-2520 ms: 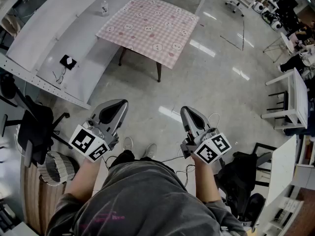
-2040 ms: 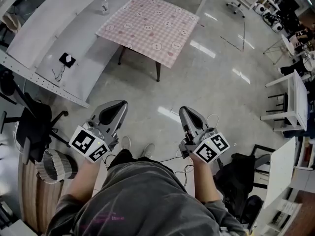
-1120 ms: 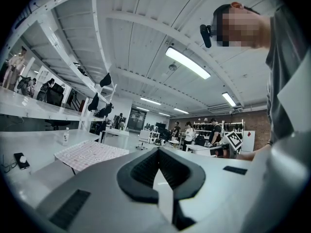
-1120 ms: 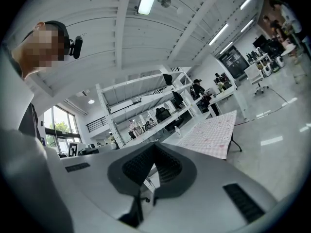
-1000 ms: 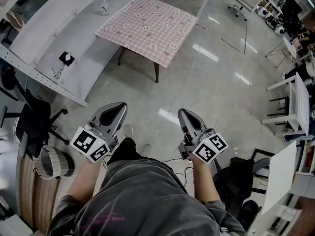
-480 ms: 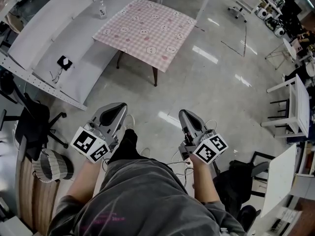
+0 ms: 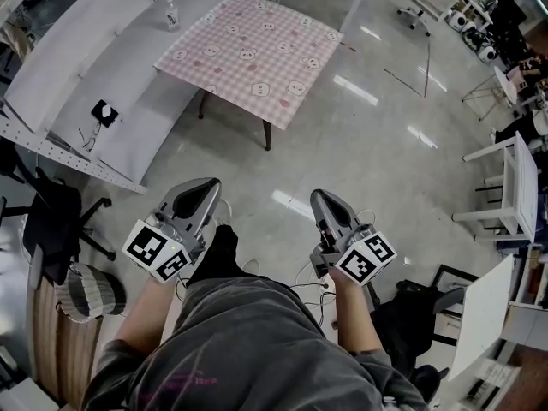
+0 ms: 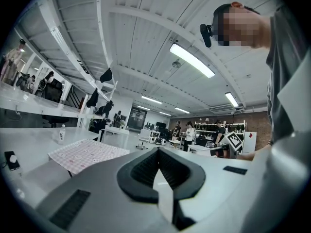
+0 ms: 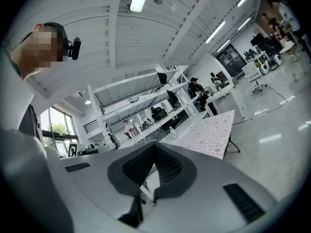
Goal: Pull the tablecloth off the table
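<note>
The pink checked tablecloth is lying spread flat over the small desk, well ahead of both tools and a little to the left of the gap between them. Its edges are hanging over the sides, and the dark legs are showing underneath. It is covering the whole top, so none of it is off the desk. Judging from how it is lying, what is left is closing the distance, taking hold of an edge and drawing the cloth clear.

You are holding the left tool low in front of your body, pointing forward over the bare floor. In the left gripper view its jaws are meeting at the tips with nothing between the dark pads. The cloth is showing far off, ahead and to the left of that tool.

You are carrying the right tool level with the left one, a short way to its right. Its jaws are likewise pressing together on nothing, and the cloth is sitting far ahead, to the right of its tips. Neither tool is touching anything.
</note>
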